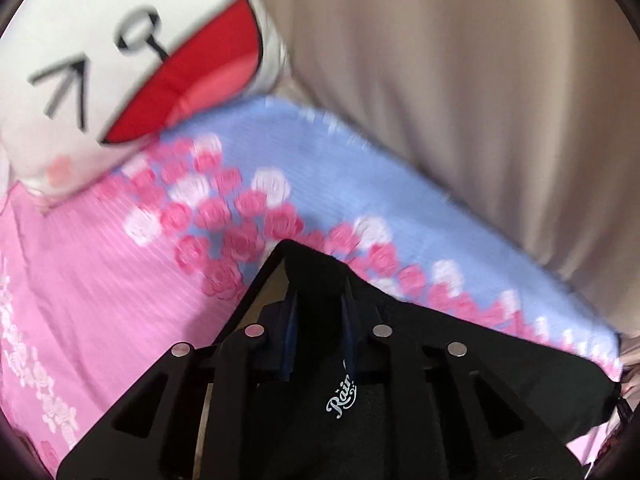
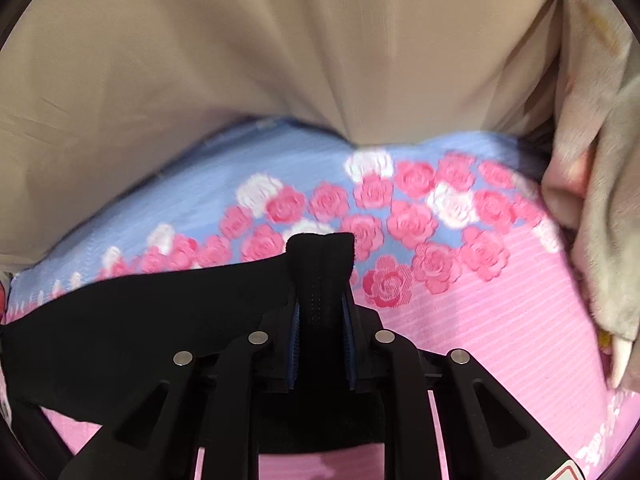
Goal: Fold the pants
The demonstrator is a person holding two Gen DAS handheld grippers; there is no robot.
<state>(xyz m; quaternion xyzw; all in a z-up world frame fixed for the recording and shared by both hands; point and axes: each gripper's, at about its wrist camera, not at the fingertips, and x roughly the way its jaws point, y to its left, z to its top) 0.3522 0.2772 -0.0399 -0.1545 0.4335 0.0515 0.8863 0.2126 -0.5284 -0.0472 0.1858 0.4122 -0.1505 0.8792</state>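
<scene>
The black pants [image 1: 460, 344] lie on a pink and blue rose-patterned mat [image 1: 120, 264]. In the left wrist view my left gripper [image 1: 316, 280] is shut on a bunched edge of the pants, and the cloth runs off to the right. A small white script logo [image 1: 342, 394] shows on the fabric under the fingers. In the right wrist view my right gripper [image 2: 320, 276] is shut on another fold of the black pants [image 2: 160, 304], which stretches away to the left. The pinched cloth sticks up past the blue finger pads [image 2: 295, 340].
A beige sheet [image 1: 460, 100] hangs along the mat's far edge, also the beige sheet [image 2: 240, 60]. A big white plush pillow with a red mouth [image 1: 132, 60] sits at the left. A grey and cream plush blanket [image 2: 600, 220] lies on the mat [image 2: 500, 320] at the right.
</scene>
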